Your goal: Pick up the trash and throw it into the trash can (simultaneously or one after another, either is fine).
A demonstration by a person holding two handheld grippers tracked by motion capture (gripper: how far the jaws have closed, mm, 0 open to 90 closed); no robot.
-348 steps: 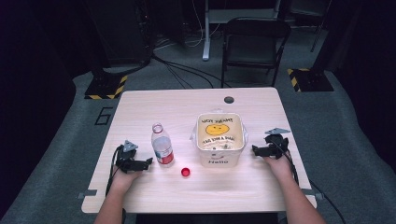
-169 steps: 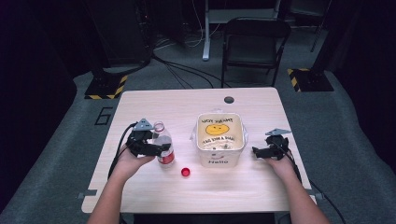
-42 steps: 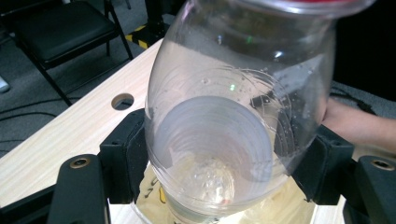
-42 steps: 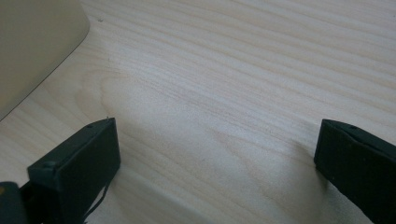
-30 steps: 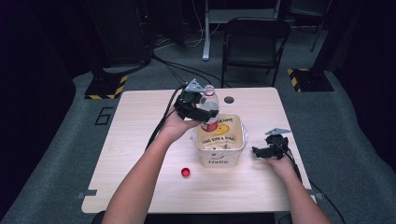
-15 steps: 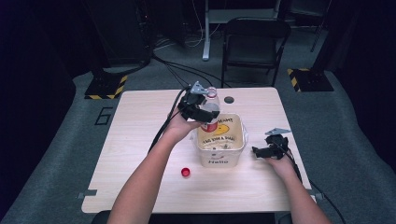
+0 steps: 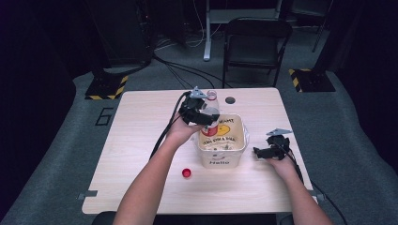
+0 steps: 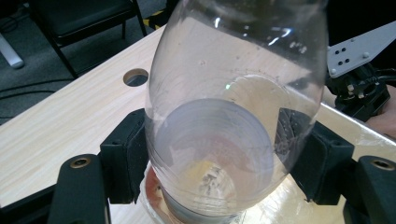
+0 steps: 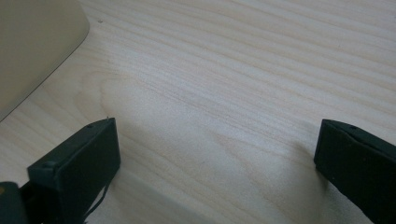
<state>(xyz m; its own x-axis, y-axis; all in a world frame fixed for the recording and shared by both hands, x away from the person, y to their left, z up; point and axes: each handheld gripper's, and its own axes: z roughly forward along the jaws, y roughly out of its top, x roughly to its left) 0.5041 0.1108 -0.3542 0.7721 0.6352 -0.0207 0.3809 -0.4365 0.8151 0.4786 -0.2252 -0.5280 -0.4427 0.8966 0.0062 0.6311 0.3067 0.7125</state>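
While your right gripper is idling on the surface, jaws apart, your left gripper is lowering the clamped bottle farther into the tub.

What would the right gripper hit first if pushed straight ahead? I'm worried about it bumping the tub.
Probably the bare table: the open right gripper points down at wood. The tub sits off to one side.

Table bare from 7 to 11 o'clock of the bin, save a red cap at 7; bin mouth partly taken by the bottle held in the left gripper; right gripper sits at 3 o'clock, jaws wide over bare wood; cable hole at 12.
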